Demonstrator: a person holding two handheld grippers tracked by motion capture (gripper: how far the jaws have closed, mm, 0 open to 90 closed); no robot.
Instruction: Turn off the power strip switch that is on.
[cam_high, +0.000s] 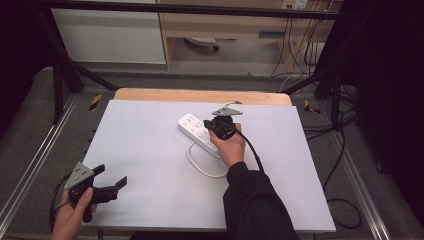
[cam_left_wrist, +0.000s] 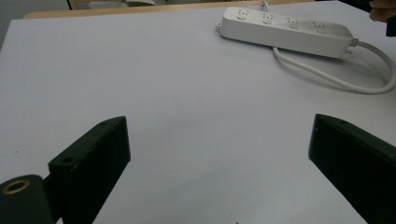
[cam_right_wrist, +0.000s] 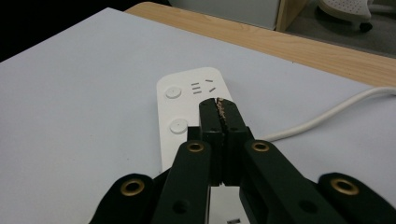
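A white power strip (cam_high: 196, 131) lies at a slant in the middle of the white table sheet (cam_high: 150, 150), and its cable (cam_high: 200, 162) loops toward the near side. My right gripper (cam_high: 214, 128) hovers over the strip's near half, jaws shut with nothing between them. In the right gripper view the closed tips (cam_right_wrist: 218, 105) sit just above the strip (cam_right_wrist: 187, 95), beside two round buttons (cam_right_wrist: 173, 92); whether they touch it is unclear. My left gripper (cam_high: 111, 176) rests at the near left corner, open and empty. The left gripper view has the strip (cam_left_wrist: 285, 30) far beyond its wide-apart jaws.
A wooden table edge (cam_high: 200, 95) runs along the far side of the sheet. A black metal frame (cam_high: 60, 75) and floor cables (cam_high: 345, 200) surround the table. A person's dark sleeve (cam_high: 255, 200) reaches in from the bottom.
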